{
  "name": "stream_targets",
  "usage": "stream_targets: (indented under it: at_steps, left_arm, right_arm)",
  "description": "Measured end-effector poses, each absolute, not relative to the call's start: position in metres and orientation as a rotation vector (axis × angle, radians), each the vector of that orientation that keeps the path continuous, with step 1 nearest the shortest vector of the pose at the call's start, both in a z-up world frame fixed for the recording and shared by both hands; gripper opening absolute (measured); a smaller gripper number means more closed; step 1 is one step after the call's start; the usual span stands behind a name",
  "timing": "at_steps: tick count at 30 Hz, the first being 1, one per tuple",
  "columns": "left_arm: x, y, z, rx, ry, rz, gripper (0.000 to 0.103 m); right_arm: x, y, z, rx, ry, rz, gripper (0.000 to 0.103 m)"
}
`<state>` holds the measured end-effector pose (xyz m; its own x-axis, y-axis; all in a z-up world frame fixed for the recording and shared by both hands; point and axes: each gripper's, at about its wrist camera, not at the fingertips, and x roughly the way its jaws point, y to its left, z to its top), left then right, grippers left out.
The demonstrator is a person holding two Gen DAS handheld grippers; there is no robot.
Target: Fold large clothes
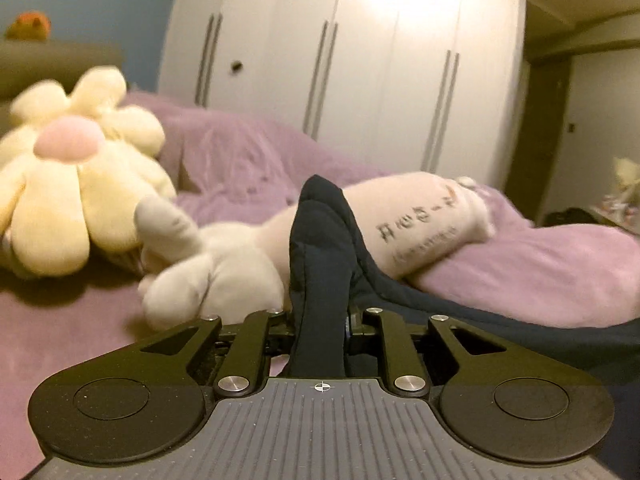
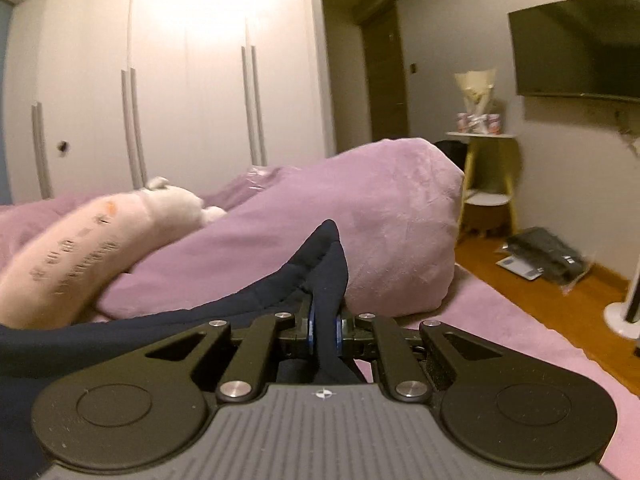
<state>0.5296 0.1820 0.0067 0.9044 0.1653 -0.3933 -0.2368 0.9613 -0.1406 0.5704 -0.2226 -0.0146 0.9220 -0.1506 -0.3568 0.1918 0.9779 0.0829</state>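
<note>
We are carrying one dark navy garment [image 1: 320, 248] over a bed covered in purple bedding [image 1: 540, 268], gripping it at two points. The left gripper [image 1: 320, 324] is clamping down on a bunched fold of the cloth; its jaws are standing nearly closed, with the fabric rising as a peak between them. The right gripper [image 2: 325, 326] is likewise pinching a thinner fold of the same garment [image 2: 316, 264], its jaws being almost fully closed on it. Between the two grips the cloth is hanging and trailing low across the bedding.

We are judging this to be the carry stage of a fold, both held points being brought across together. The next move is calling for equal height at both grips, a taut edge between them, and a lay-down clear of the toys.

Count: one garment, two grippers, one long white plush toy [image 1: 420, 220] with printed lettering, one cream flower-shaped plush [image 1: 72, 184], one white wardrobe [image 1: 340, 60].
</note>
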Motion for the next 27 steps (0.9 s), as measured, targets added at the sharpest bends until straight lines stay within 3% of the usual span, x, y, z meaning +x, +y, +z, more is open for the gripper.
stream_targets:
  at_steps: [7, 10, 13, 15, 17, 23, 27]
  left_arm:
    - [0.576, 0.167, -0.098, -0.102, 0.511, 0.326, 0.028]
    - [0.578, 0.184, -0.134, -0.179, 0.554, 0.343, 0.040]
    - [0.585, 0.208, -0.154, -0.305, 0.610, 0.356, 0.059]
    - [0.590, 0.213, -0.158, -0.323, 0.648, 0.374, 0.073]
    - [0.591, 0.210, -0.156, -0.303, 0.662, 0.394, 0.077]
    - [0.542, 0.195, -0.118, -0.288, 0.648, 0.329, 0.070]
    - [0.500, 0.161, -0.090, -0.343, 0.543, 0.200, 0.079]
  right_arm:
    - [0.602, -0.208, -0.106, -0.032, 0.451, -0.234, 0.009]
    - [0.613, -0.216, -0.131, 0.009, 0.502, -0.235, 0.012]
    - [0.632, -0.215, -0.150, -0.005, 0.612, -0.245, 0.015]
    - [0.637, -0.216, -0.151, -0.002, 0.634, -0.243, 0.020]
    - [0.635, -0.218, -0.149, 0.013, 0.638, -0.232, 0.020]
    - [0.569, -0.243, -0.106, 0.277, 0.484, -0.121, 0.030]
    - [0.508, -0.218, -0.093, 0.510, 0.431, 0.167, 0.033]
